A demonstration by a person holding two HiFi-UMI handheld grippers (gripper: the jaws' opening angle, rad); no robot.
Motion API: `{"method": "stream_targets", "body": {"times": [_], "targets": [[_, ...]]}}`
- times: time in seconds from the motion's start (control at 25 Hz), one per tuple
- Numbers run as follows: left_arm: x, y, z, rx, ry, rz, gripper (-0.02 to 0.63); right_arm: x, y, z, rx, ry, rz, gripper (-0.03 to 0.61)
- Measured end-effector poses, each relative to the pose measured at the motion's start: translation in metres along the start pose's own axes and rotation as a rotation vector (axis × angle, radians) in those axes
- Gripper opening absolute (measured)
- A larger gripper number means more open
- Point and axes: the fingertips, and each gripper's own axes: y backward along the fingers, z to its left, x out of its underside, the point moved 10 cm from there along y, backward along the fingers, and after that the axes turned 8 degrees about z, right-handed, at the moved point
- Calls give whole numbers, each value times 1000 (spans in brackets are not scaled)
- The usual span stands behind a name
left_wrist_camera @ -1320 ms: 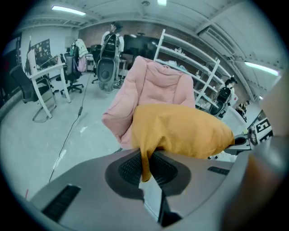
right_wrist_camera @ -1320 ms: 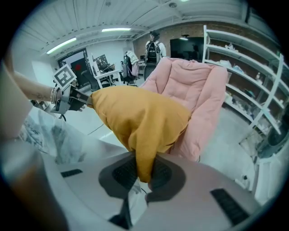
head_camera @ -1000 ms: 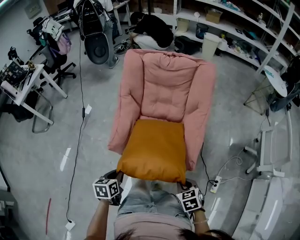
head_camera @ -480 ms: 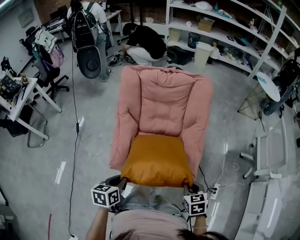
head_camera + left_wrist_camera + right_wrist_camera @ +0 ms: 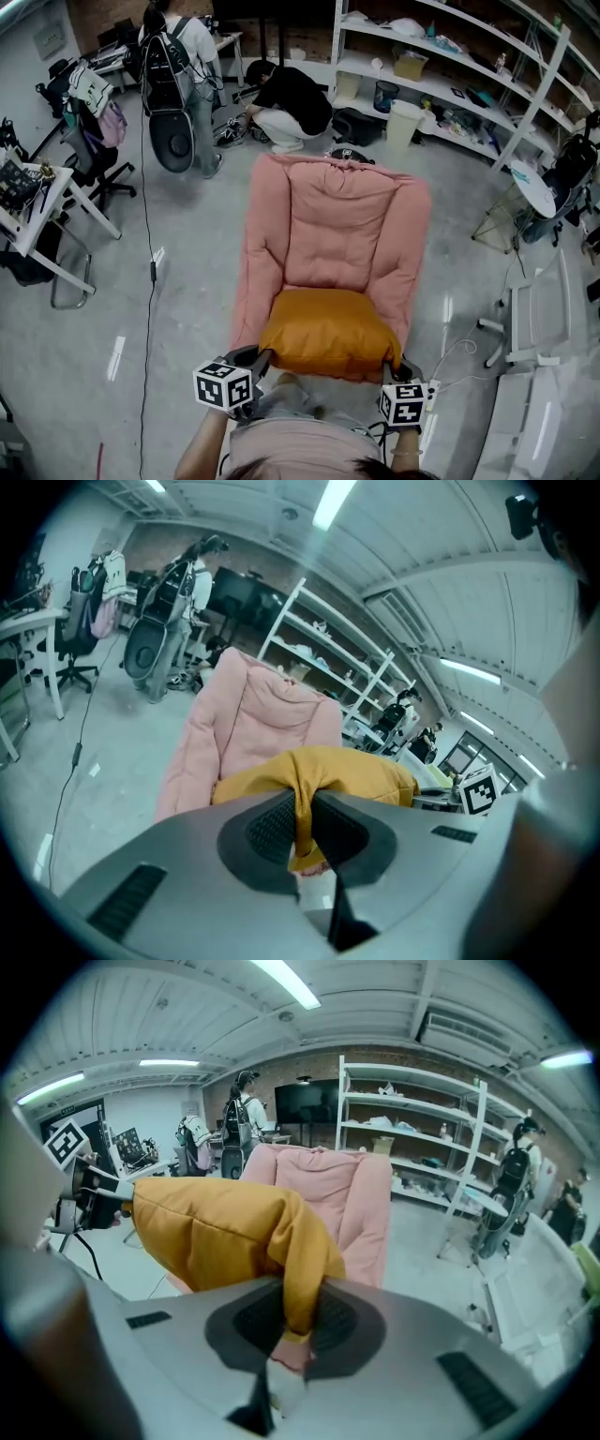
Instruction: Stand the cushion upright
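Left claw grips the cushion's lower-left corner and right claw its lower-right corner, both nearly closed.

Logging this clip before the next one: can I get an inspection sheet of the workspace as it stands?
surface: grey floor, bearing a pink lounge chair.
job's things: orange cushion on the chair's seat, held by two near corners, not yet upright.
clutter: bins by the white shelving.
tongs: left tongs shut on the cushion's near left corner; right tongs on its near right corner.
cables: black cable across the floor at left; white cable right of the chair.
surroundings: person crouching and person standing beyond the chair; office chair, white table at left.
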Motion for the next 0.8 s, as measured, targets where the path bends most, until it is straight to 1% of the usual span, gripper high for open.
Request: {"method": "stream_targets", "body": {"times": [0.28,0.6,0.8], "targets": [[-31,-6,16,64,5,-21,25,-32,-9,5,57,-19,-14,40],[-57,-14,32,127,-27,-27,25,-53,-23,16,170,-55,-37,40],[-69,-19,32,141,-18,-44,25,-62,-26,14,186,-83,-61,38]]}}
